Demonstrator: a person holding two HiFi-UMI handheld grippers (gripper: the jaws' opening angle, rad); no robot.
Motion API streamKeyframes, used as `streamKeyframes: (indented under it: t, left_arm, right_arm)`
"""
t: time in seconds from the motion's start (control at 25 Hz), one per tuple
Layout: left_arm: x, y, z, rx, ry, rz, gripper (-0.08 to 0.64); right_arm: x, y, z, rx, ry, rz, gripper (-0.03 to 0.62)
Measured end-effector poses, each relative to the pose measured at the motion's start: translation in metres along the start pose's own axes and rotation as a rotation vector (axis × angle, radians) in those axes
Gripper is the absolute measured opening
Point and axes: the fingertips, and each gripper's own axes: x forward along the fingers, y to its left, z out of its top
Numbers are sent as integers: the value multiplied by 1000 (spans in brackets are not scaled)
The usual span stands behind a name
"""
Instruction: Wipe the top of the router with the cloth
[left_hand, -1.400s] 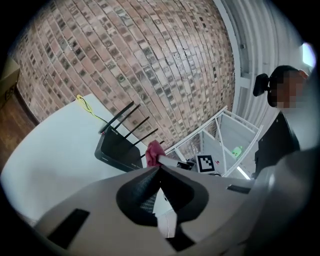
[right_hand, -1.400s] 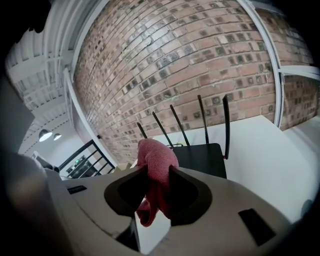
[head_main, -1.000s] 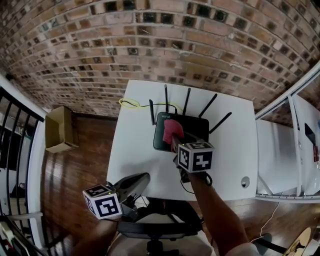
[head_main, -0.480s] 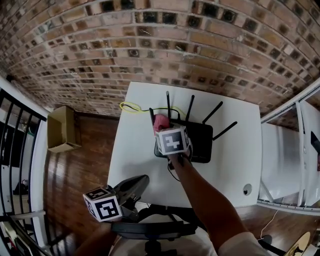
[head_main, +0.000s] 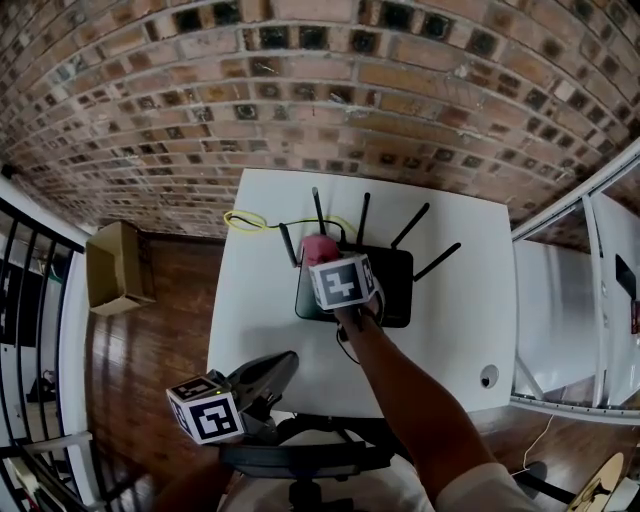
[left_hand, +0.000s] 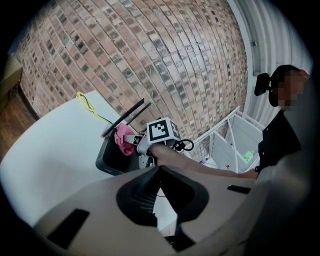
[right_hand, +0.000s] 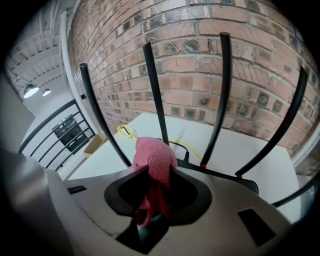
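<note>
Cloth (right_hand: 154, 152) clamped in right tongs (right_hand: 156, 175), shifted from router (head_main: 395, 290) middle toward back-left corner, left tongs (left_hand: 159, 170) closed, empty

A yellow cable (head_main: 240, 219) loops at the white table's (head_main: 255, 300) far left; a cardboard box (head_main: 115, 266) sits on the wooden floor (head_main: 150, 340), left.

Left gripper (head_main: 281, 362): was a grey moulded shell with two tapered jaws, black ribbed pads on their inner faces and dark rectangular slots in the body.
Left marker cube (head_main: 207, 407): was white, with a black square marker on each visible face.
Right gripper (right_hand: 155, 172): had the same grey shell, a dark recess round the jaws and a slot on either side.
Right marker cube (head_main: 343, 282): was white with black square markers.
Cable (left_hand: 184, 145): was thin and black, looped beside the right marker cube.
Clothing: was a dark top (left_hand: 282, 142); the right forearm (head_main: 400, 390) was unsleeved.
</note>
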Motion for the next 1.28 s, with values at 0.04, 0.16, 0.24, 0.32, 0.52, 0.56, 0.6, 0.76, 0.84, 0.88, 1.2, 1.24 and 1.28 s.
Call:
streamKeyframes:
  t: [0.04,0.16,0.24,0.32,0.52,0.56,0.6,0.76,0.84,0.88,1.2,1.24,1.28]
  left_arm:
    - [2,-1,-1,-1,5,-5,28]
    - [8,-5,-2,4,11,-18,28]
    - [12,-9,-2,12,7,-31,28]
    - [16,-11,-2,21,9,-42,28]
    - [25,-18,-7,30,33,-57,28]
    - [27,-20,-7,32,35,-61,28]
    - [28,-21,-8,33,38,-64,28]
    - [32,-23,-13,24,61,-65,28]
    - [34,-24,-14,26,66,-69,28]
    - [35,-25,-15,27,69,-67,28]
    - [37,-30,-16,35,76,-86,28]
    - [37,-30,-16,34,77,-87,28]
    - [36,-30,-17,33,77,-86,28]
  right_arm:
    - [-1,-4,-2,4,0,-7,132]
    - [-5,-16,-7,20,2,-21,132]
    - [-7,-24,-12,38,9,-30,132]
    - [-11,-34,-15,72,17,-47,132]
    - [-26,-59,-12,105,0,-104,132]
    - [-27,-63,-14,115,-1,-107,132]
    - [-27,-66,-19,131,5,-108,132]
    - [-31,-85,-36,177,40,-140,132]
    - [-35,-95,-40,198,41,-156,132]
    - [-37,-99,-42,210,40,-164,132]
    - [-52,-130,-57,311,31,-218,132]
    - [-54,-135,-60,318,32,-235,132]
    - [-56,-139,-62,328,31,-248,132]
